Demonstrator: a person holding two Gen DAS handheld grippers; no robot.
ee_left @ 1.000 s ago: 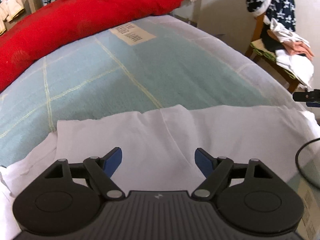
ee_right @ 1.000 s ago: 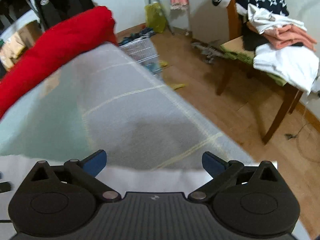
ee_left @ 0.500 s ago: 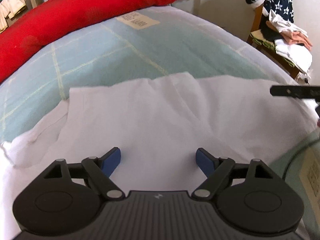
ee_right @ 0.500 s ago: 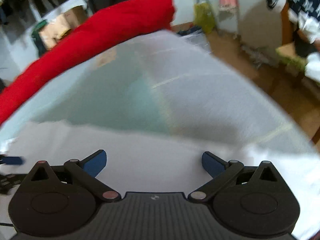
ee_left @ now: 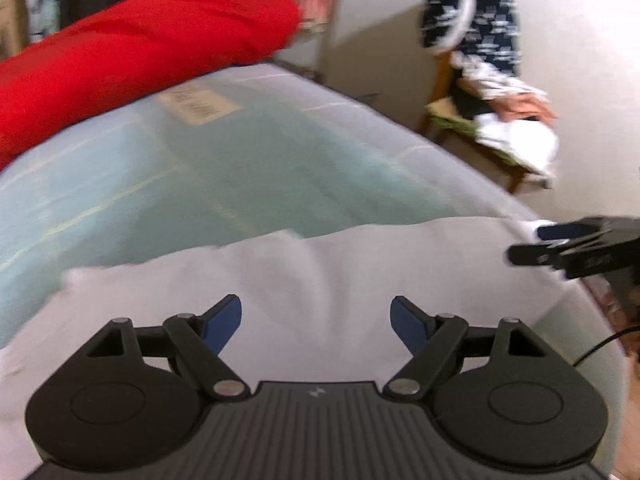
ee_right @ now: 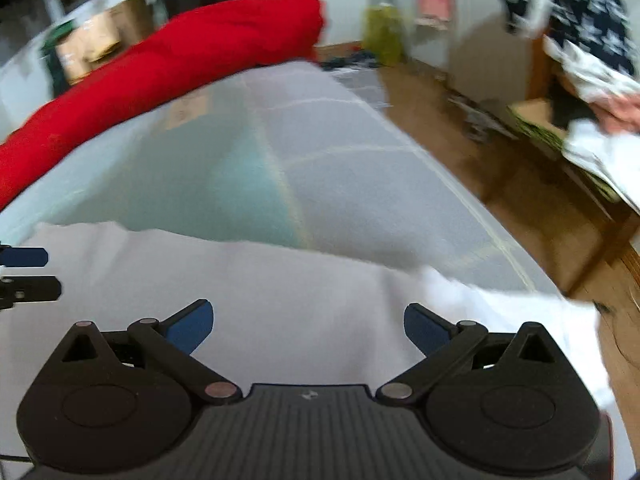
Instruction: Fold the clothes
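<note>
A white garment [ee_left: 320, 272] [ee_right: 304, 296] lies spread across the near part of a pale blue checked bed cover [ee_left: 248, 168] [ee_right: 248, 184], with a soft crease down its middle. My left gripper [ee_left: 316, 320] hovers over the garment's middle, open, with only cloth showing below the gap. My right gripper [ee_right: 308, 326] is open above the garment's right half. Each gripper shows in the other's view: the right gripper [ee_left: 576, 248] at the garment's right edge, the left gripper's fingertips [ee_right: 24, 272] at the far left. Both views are motion-blurred.
A long red cushion [ee_left: 132, 64] [ee_right: 168, 80] lies along the bed's far side. A wooden chair [ee_left: 496, 152] [ee_right: 588, 184] piled with clothes stands right of the bed on a wooden floor [ee_right: 452, 128]. A black cable [ee_left: 600, 344] hangs at the right.
The right gripper has swung left from the bed's edge onto the garment's right half. The left gripper's view dipped to the cloth, then tilted back up. Both grippers stayed open.
</note>
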